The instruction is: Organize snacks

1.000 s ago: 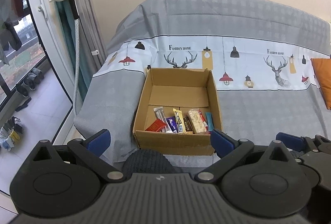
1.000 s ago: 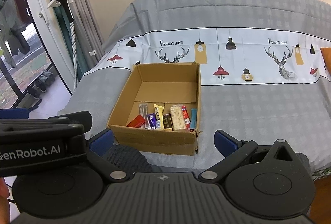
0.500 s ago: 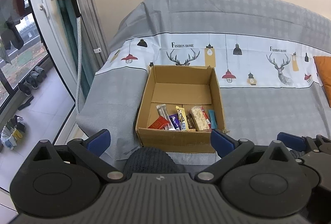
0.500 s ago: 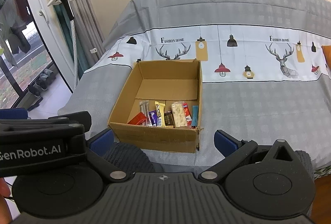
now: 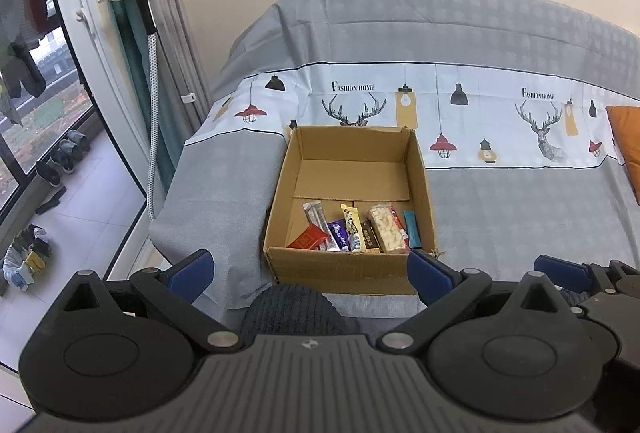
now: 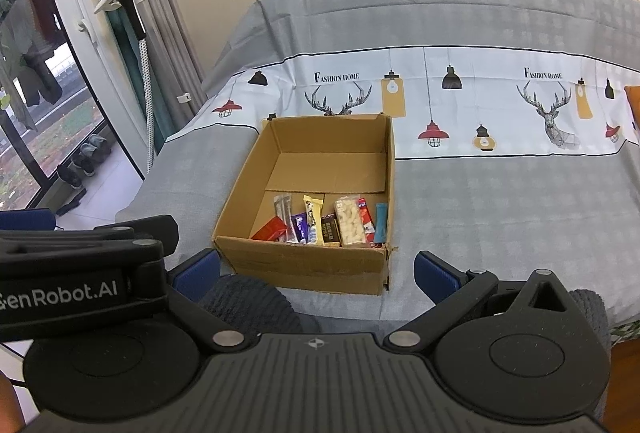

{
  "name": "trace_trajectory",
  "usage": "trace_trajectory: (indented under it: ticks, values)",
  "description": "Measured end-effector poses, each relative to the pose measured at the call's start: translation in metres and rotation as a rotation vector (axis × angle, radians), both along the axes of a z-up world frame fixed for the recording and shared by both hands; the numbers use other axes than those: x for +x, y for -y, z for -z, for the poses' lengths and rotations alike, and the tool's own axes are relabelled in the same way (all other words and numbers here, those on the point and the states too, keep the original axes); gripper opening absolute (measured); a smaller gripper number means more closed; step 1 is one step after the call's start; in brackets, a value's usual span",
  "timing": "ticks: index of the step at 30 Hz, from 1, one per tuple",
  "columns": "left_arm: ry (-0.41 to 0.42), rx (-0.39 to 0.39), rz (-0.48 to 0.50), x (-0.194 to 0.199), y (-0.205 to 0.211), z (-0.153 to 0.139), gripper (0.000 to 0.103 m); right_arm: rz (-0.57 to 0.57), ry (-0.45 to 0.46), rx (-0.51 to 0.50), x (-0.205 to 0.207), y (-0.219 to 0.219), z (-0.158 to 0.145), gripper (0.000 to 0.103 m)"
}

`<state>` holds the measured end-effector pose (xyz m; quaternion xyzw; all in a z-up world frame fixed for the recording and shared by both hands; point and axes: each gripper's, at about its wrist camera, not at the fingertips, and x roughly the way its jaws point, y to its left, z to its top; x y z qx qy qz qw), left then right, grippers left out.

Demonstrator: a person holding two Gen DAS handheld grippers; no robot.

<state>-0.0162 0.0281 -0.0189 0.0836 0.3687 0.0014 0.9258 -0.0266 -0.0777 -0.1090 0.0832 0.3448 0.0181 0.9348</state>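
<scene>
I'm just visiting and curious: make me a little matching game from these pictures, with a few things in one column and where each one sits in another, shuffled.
Things:
1. open brown cardboard box
2. slim teal snack bar
3. flat red snack packet
4. orange cushion

Places:
A. leftmost in the row of snacks
B. far right edge of the left wrist view
C. on the grey sofa cover
D. against the box's right wall

Pairs: 1-C, 2-D, 3-A, 4-B
</scene>
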Motion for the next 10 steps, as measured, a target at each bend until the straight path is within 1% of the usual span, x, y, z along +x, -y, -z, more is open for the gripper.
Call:
trace_trajectory:
  ticks: [10]
  values:
    - [-0.004,0.003,0.002,0.0009,-0.0017,0.002,0.103,-0.004,-0.005,0.003,-0.0008,0.0005,0.001,0.102]
